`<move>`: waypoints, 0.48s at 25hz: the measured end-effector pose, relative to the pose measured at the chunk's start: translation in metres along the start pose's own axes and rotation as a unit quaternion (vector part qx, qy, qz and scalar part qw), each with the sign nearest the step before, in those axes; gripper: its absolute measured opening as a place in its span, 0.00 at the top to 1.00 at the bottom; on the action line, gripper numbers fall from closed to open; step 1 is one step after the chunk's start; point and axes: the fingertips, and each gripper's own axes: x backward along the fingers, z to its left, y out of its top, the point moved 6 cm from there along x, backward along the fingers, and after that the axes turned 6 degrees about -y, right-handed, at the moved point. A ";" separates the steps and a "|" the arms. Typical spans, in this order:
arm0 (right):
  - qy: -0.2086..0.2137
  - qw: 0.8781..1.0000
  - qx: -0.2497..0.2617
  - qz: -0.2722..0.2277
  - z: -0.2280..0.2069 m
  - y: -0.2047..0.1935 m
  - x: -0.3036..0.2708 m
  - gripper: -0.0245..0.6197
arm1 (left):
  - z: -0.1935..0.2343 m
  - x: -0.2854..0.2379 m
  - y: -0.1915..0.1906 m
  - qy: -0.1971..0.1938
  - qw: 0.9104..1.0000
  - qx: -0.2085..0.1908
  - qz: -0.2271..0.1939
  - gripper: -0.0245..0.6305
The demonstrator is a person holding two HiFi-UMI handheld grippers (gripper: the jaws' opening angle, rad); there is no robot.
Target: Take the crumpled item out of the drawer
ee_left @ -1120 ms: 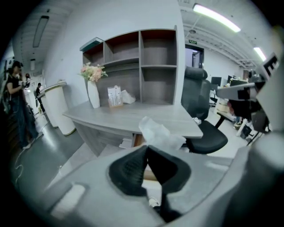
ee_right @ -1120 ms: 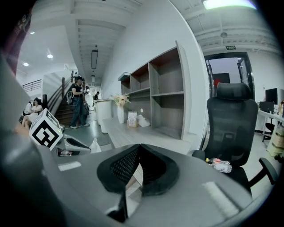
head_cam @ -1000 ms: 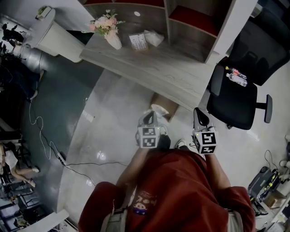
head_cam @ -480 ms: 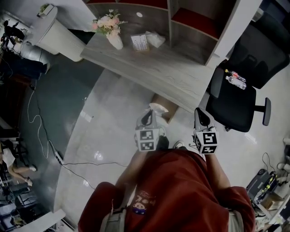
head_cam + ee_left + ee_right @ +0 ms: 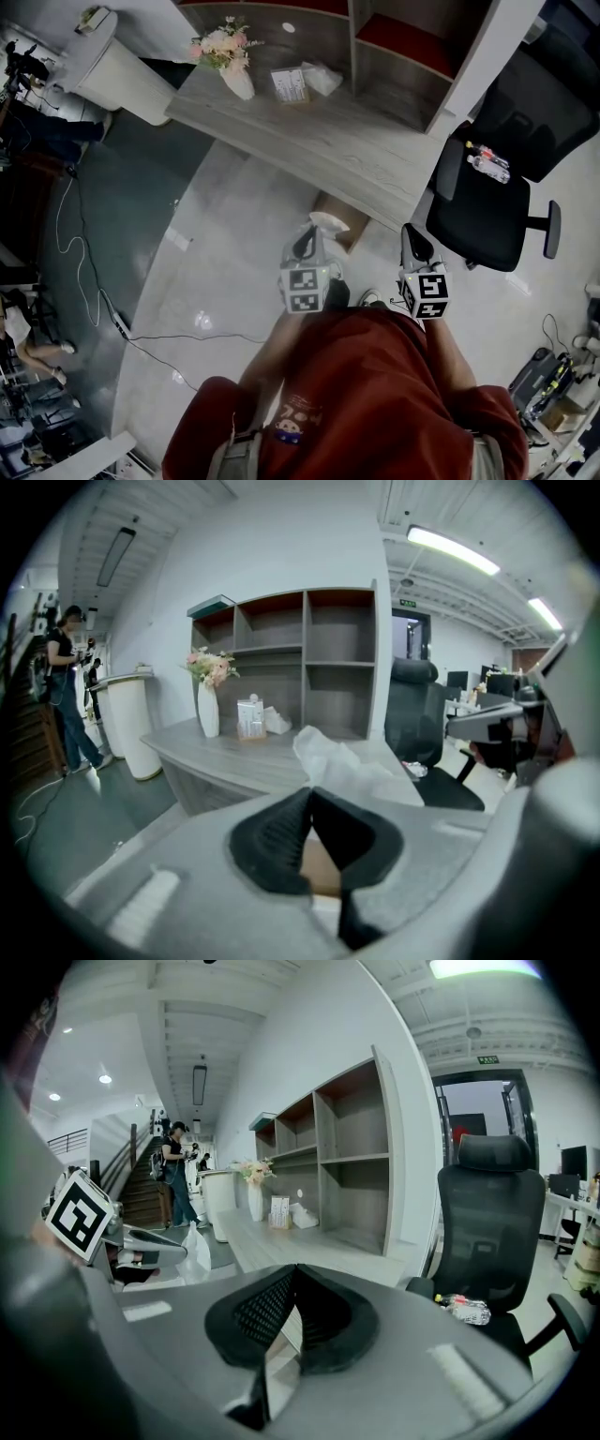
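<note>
**Desk:** Head view. What have you got?

**Operator:** My left gripper (image 5: 314,232) is clenched on the white crumpled paper item (image 5: 326,223), seen against the near edge of the open brown drawer (image 5: 352,223) under the grey wood-grain desk (image 5: 319,131). My right gripper (image 5: 411,234) is beside it, closed on nothing. Pale glossy floor (image 5: 234,234) lies open to the left, and the black mesh-backed office chair (image 5: 483,216) crowds the right.

**Desk:** Left gripper view?

**Operator:** The black pads pinch the paper, which sticks up in front of the desk's edge.

**Desk:** Right gripper view. Any writing?

**Operator:** The jaws are together and empty. The green sign (image 5: 486,1059) over the doorway is too small to read. My left tool shows a black-and-white square marker (image 5: 80,1218).
</note>
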 end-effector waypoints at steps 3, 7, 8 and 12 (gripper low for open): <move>-0.002 1.000 0.001 0.000 0.001 -0.001 0.000 0.96 | 0.001 0.001 -0.001 -0.001 1.000 0.002 -0.001 0.96; -0.002 1.000 0.002 0.000 0.003 -0.001 0.002 0.96 | 0.000 0.004 -0.002 -0.001 1.000 0.002 -0.001 0.96; -0.002 1.000 0.003 0.000 0.003 -0.001 0.002 0.96 | 0.000 0.005 -0.002 -0.001 1.000 0.002 -0.001 0.96; -0.003 1.000 0.010 -0.005 0.005 -0.002 0.004 0.96 | 0.000 0.006 -0.001 -0.003 1.000 0.000 -0.003 0.96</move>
